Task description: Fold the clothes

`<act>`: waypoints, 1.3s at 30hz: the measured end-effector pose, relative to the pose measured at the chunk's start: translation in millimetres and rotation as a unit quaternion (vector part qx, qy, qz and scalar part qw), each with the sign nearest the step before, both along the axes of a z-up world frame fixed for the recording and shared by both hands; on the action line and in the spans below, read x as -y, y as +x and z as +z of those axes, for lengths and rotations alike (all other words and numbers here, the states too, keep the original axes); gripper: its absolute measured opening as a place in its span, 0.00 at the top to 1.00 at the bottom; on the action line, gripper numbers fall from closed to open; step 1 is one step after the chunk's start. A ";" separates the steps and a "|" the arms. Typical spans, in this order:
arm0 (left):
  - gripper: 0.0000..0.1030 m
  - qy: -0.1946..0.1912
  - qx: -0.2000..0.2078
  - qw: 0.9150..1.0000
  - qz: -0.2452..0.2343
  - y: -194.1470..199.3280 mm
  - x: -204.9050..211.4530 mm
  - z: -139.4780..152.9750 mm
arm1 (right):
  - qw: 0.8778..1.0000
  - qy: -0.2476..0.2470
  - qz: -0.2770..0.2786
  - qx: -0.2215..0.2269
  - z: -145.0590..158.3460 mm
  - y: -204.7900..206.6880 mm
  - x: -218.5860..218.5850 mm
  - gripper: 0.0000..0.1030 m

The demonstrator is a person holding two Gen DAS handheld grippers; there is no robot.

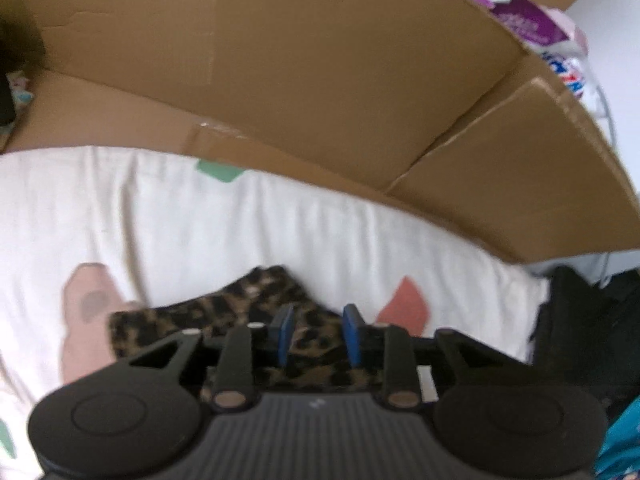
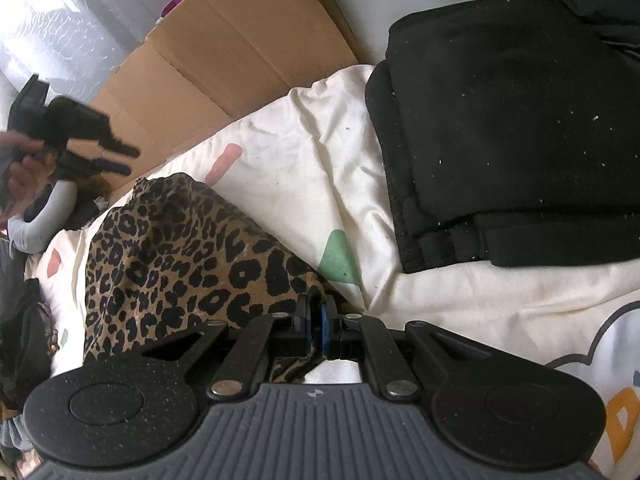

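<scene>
A leopard-print garment (image 2: 180, 256) lies bunched on a white printed sheet (image 2: 320, 160). My right gripper (image 2: 316, 328) is shut on its near edge, and the fabric is pinched between the blue pads. My left gripper (image 2: 120, 158) hangs in a person's hand (image 2: 20, 176) above the garment's far corner, clear of the cloth. In the left wrist view the left gripper (image 1: 318, 332) stands open. Its blue pads are apart, and the leopard garment (image 1: 224, 312) shows below the gap without being pressed.
A stack of folded black clothes (image 2: 512, 128) sits on the sheet to the right. Flattened cardboard (image 1: 280, 60) lies along the far side of the sheet (image 1: 200, 220). Packages (image 1: 532, 20) rest behind it, and dark fabric (image 1: 580, 320) lies at the right edge.
</scene>
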State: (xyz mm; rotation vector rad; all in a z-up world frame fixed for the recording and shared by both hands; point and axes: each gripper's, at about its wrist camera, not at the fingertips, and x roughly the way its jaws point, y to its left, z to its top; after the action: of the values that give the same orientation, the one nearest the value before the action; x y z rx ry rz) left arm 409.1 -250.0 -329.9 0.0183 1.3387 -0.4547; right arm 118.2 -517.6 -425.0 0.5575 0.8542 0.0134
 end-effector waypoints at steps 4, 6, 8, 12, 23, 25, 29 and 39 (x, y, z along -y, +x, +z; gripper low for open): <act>0.68 0.001 -0.004 1.000 0.005 -2.2 -6.8 -16.9 | 1.000 0.000 -0.001 -0.003 -1.0 1.0 -0.3 0.97; 0.68 0.002 -0.010 1.000 0.003 -4.9 -5.5 -29.0 | 1.000 -0.003 0.001 -0.005 -1.3 2.3 -0.7 0.97; 0.68 0.003 -0.008 1.000 -0.008 -6.9 -0.6 -38.6 | 1.000 -0.005 0.003 -0.008 -1.6 3.3 -0.9 0.97; 0.69 0.003 -0.012 1.000 -0.025 -9.9 11.1 -57.8 | 1.000 -0.008 0.006 -0.012 -2.6 4.1 -0.5 0.97; 0.72 -0.003 -0.008 0.999 -0.038 -14.2 41.4 -77.9 | 1.000 -0.012 0.003 -0.022 -3.7 4.1 -0.3 0.97; 0.72 -0.007 -0.007 0.999 -0.036 -15.4 44.2 -78.9 | 1.000 -0.012 0.001 -0.023 -3.9 3.8 -0.2 0.97; 0.73 -0.015 -0.006 0.999 -0.040 -16.0 44.2 -78.2 | 1.000 -0.013 -0.003 -0.025 -4.3 3.2 -0.1 0.98; 0.58 -0.021 0.056 0.997 -0.053 20.7 5.3 -7.7 | 0.999 -0.012 -0.008 -0.029 -5.7 3.2 1.0 0.98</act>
State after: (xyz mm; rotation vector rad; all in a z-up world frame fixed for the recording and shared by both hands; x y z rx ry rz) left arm 429.7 -255.3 -337.6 0.0796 1.2218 -0.5632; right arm 121.5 -518.6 -430.8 0.5435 0.9042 -0.0280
